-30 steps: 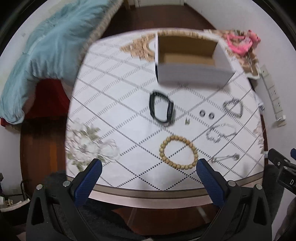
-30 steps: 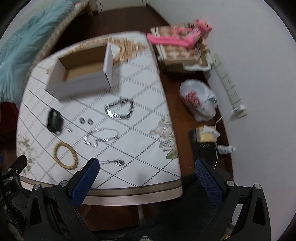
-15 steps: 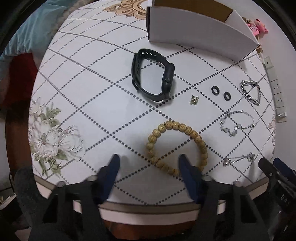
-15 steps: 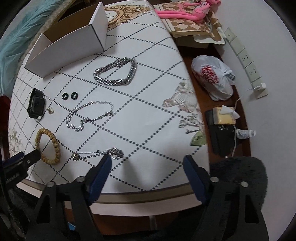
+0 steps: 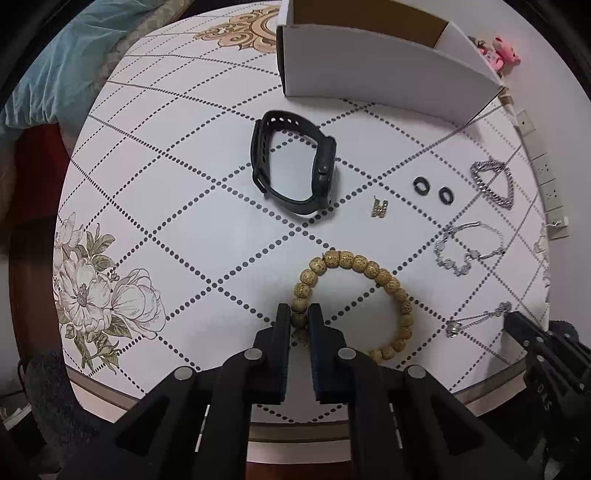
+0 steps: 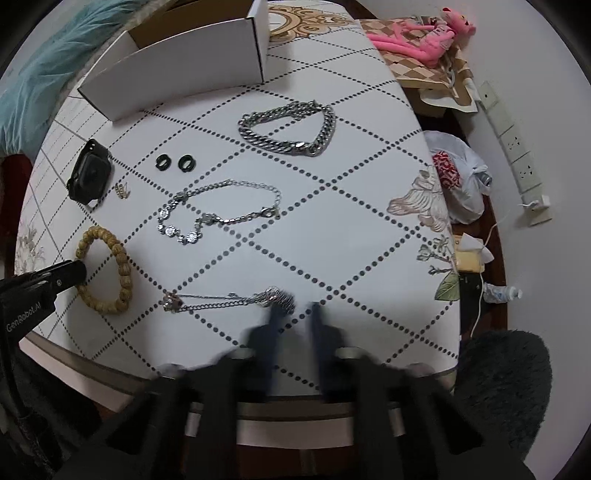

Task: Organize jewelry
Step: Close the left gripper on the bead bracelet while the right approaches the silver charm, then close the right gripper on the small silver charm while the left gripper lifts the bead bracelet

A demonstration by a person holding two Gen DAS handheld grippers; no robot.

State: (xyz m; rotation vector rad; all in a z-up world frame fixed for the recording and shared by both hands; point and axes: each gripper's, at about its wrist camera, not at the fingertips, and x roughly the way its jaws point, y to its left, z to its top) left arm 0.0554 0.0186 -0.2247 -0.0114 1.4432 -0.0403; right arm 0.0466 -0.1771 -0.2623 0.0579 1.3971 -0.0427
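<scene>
A wooden bead bracelet (image 5: 354, 295) lies near the table's front edge; my left gripper (image 5: 299, 314) is shut on its near-left beads. It also shows in the right wrist view (image 6: 107, 269). My right gripper (image 6: 293, 308) is blurred, its fingers nearly closed around the pendant end of a thin silver necklace (image 6: 225, 300). A black smartwatch (image 5: 295, 166), a small gold charm (image 5: 380, 207), two black rings (image 5: 432, 189), a crystal bracelet (image 6: 218, 212) and a heavy silver chain (image 6: 291, 129) lie on the cloth. An open white cardboard box (image 5: 384, 70) stands at the back.
The table (image 5: 184, 192) has a white dotted-diamond cloth with flower prints. A teal blanket (image 5: 62, 62) lies at the far left. Right of the table are a pink plush toy (image 6: 424, 29), a plastic bag (image 6: 458, 173) and a power strip (image 6: 517, 147).
Both grippers moved down and forward to the table and closed from wide open. The left one closed on the bead bracelet; the right one closed at the necklace pendant.
</scene>
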